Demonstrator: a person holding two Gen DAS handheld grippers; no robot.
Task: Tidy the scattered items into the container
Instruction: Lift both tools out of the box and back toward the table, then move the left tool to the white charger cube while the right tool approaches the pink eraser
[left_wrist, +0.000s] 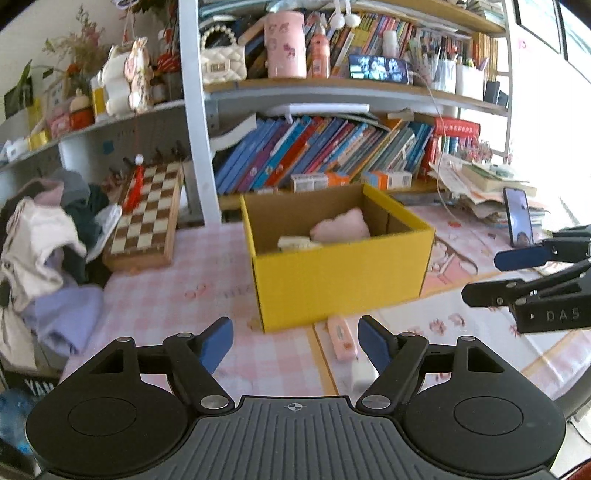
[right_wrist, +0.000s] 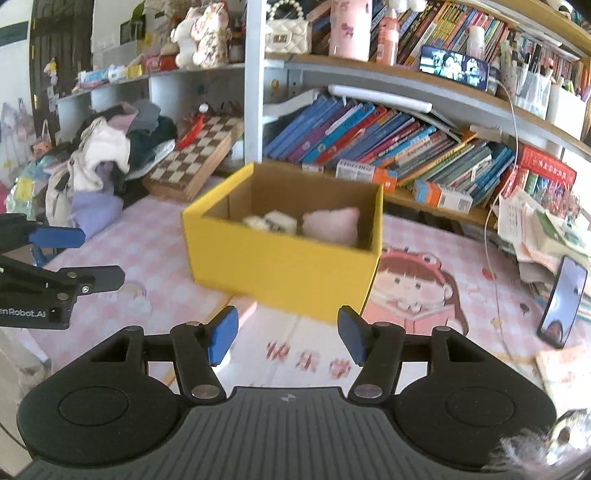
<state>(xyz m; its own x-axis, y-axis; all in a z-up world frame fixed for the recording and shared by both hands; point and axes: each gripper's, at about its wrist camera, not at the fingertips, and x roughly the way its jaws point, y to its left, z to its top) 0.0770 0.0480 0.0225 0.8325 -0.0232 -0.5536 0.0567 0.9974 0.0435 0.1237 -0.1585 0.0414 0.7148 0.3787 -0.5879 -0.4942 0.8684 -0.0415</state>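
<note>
- Left wrist view: left hand-held gripper (left_wrist: 295, 343) spread wide, nothing between its blue pads (left_wrist: 218, 343). It hangs low over the counter (left_wrist: 155, 269), aimed at the near face of the yellow box (left_wrist: 340, 273).
- Box stands open-topped mid-counter on the pink checked cloth. Inside: a pink plush (left_wrist: 341, 225) and a pale item (left_wrist: 295, 242) against the near wall. Judged: these are already tidied.
- Pink bar (left_wrist: 341, 338), flat on the counter, just in front of the box's near-right corner and just beyond the left gripper's right pad. Likely the next thing to collect; its nature is too blurred to tell.
- Right hand-held gripper (left_wrist: 487, 278) enters from the right edge of this view, turned sideways, jaws apart, empty, well clear of the box.
- Right wrist view: right gripper (right_wrist: 288, 334) wide too, holding nothing, facing the box's corner (right_wrist: 280, 266). Plush (right_wrist: 330, 225) and two pale items (right_wrist: 273, 223) show inside.
- Left gripper (right_wrist: 79, 258) seen at the left edge, open.
- Something fluffy (right_wrist: 546, 439) at the bottom right corner of this view; cannot tell what it is or whether it belongs to the task.
- Surroundings: clothes heap (left_wrist: 48, 236) and chessboard (left_wrist: 147, 218) to the left, phone (left_wrist: 519, 218) propped to the right, bookshelves (left_wrist: 325, 155) behind.
- Judgement: both grippers free and held open, probably ready for a fresh pick. The bar lies close to the box wall, so a grasp across its narrow width would suit; the cardboard could be nudged if the approach runs long.
</note>
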